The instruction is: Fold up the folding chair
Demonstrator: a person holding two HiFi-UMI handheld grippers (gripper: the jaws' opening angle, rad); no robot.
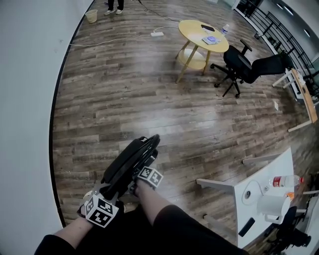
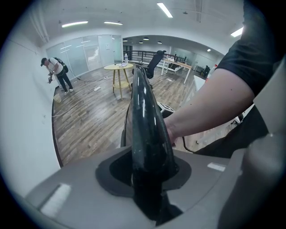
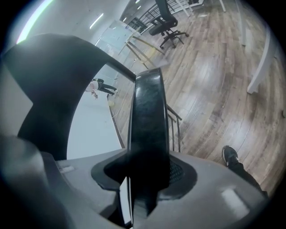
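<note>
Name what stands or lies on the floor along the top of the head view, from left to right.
waste basket → person's feet → power strip → round yellow table → black office chair

Three cameras: one on the head, one riding each gripper.

Head view looks steeply down over the folding chair (image 1: pixel 132 162), wood floor (image 1: pixel 124 89) running out to the round table (image 1: pixel 203 34) and office chair (image 1: pixel 239 64). The camera on the left gripper (image 2: pixel 149 179) sits hard against the chair's black edge and faces the same table and office chair. The camera on the right gripper (image 3: pixel 145 179), equally close, looks along the edge. It shares the office chair and the person by the wall (image 3: pixel 100 86) with the left gripper view.
</note>
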